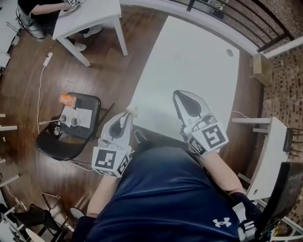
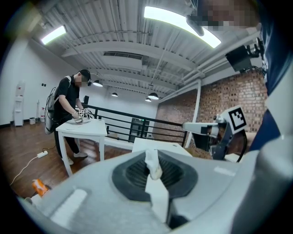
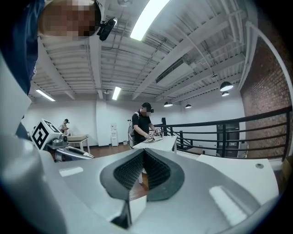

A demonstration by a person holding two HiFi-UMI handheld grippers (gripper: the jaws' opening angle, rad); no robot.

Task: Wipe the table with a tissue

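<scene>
Dark wooden floor (image 1: 28,108) spreads out below us, and the long white worktop (image 1: 189,66) runs away from our lap toward a black railing (image 1: 265,23). Off to our left stands a smaller white table (image 1: 90,14) where another person (image 1: 38,9) works. Nearer to us, a black chair (image 1: 52,146) carries a sheet of paper (image 1: 84,117), two small cups (image 1: 74,122) and an orange packet (image 1: 66,99). Our right tool (image 1: 181,97) is held above the near end of the worktop, its jaws closed against each other with nothing between them. Our left tool (image 1: 128,115) hangs just beside the worktop's near left corner, its jaws pressed together on the white tissue (image 1: 132,111). The tissue stands up as a crumpled strip between the pads, its end poking out past the tips.
</scene>
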